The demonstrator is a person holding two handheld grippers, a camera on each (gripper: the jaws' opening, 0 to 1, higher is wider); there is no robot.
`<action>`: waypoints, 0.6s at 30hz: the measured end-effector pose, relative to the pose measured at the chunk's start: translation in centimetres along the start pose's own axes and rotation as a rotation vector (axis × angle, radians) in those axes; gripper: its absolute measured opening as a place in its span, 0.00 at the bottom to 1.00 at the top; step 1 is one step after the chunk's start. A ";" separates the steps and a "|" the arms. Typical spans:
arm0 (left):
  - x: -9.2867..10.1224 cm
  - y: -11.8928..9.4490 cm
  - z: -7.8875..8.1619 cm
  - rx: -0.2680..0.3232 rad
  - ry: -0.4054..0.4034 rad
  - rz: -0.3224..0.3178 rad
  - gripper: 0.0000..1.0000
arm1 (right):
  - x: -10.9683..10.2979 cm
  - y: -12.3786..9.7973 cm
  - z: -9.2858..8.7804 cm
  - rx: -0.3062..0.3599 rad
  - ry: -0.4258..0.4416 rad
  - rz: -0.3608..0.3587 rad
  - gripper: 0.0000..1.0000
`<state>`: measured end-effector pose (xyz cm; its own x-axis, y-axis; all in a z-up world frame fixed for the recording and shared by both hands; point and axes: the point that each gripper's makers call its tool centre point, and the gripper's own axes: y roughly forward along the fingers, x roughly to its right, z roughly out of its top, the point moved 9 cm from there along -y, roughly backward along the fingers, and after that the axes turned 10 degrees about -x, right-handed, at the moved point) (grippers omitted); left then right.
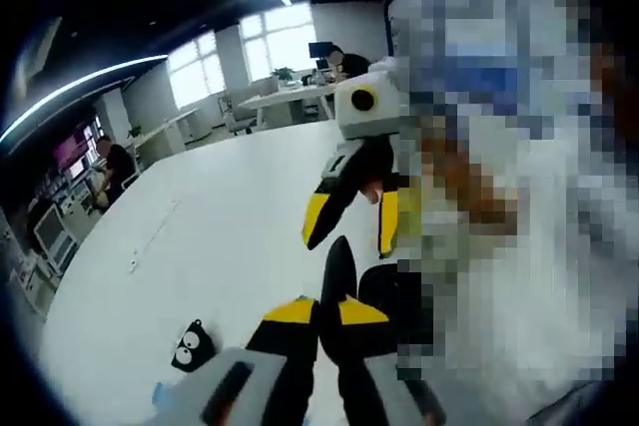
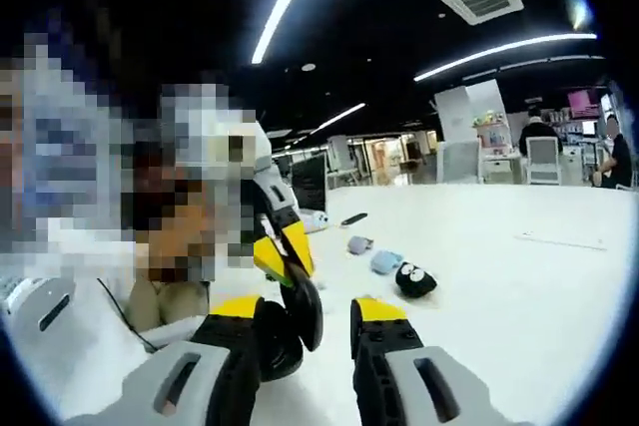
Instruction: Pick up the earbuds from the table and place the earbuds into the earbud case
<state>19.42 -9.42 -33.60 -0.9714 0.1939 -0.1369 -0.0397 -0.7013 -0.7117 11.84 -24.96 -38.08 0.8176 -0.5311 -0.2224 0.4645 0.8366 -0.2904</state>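
Earbud case (image 2: 415, 280): black, cartoon eyes, lying on the white table (image 2: 519, 286); also seen in the left gripper view (image 1: 193, 345), near the left gripper's base. Earbuds: cannot be made out.
Blue pouch (image 2: 385, 262): just beside the case, farther along the table.
Grey pouch (image 2: 359, 244): next beyond the blue one.
Dark flat object (image 2: 352, 218): farther back on the table.
Left gripper (image 1: 329, 311): raised above the table, jaws together, nothing visible between them.
Right gripper (image 2: 321, 318): raised, jaws apart, empty; in the left gripper view (image 1: 351, 221) likewise spread.
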 end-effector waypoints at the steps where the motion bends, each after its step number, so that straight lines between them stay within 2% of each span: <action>1: 0.0 0.0 0.2 0.005 -0.002 -0.013 0.07 | 0.0 0.2 0.0 0.006 0.010 0.024 0.31; 5: 0.5 0.1 0.6 0.019 0.007 -0.024 0.08 | 0.1 0.5 0.0 0.018 0.026 0.056 0.18; 10: 1.0 0.3 1.0 0.011 0.022 -0.038 0.08 | 0.2 0.7 -0.5 0.003 0.017 0.065 0.07; 13: 1.1 0.5 0.9 0.000 0.021 -0.044 0.08 | 0.4 0.8 -0.7 -0.002 -0.023 0.057 0.07; 18: 0.8 0.6 0.6 0.018 -0.008 -0.042 0.09 | 0.8 0.9 -0.7 0.003 -0.026 0.049 0.06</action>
<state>18.44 -10.09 -33.78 -0.9706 0.2182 -0.1016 -0.0849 -0.7051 -0.7040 12.64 -24.77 -39.19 0.8478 -0.4860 -0.2124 0.4248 0.8620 -0.2767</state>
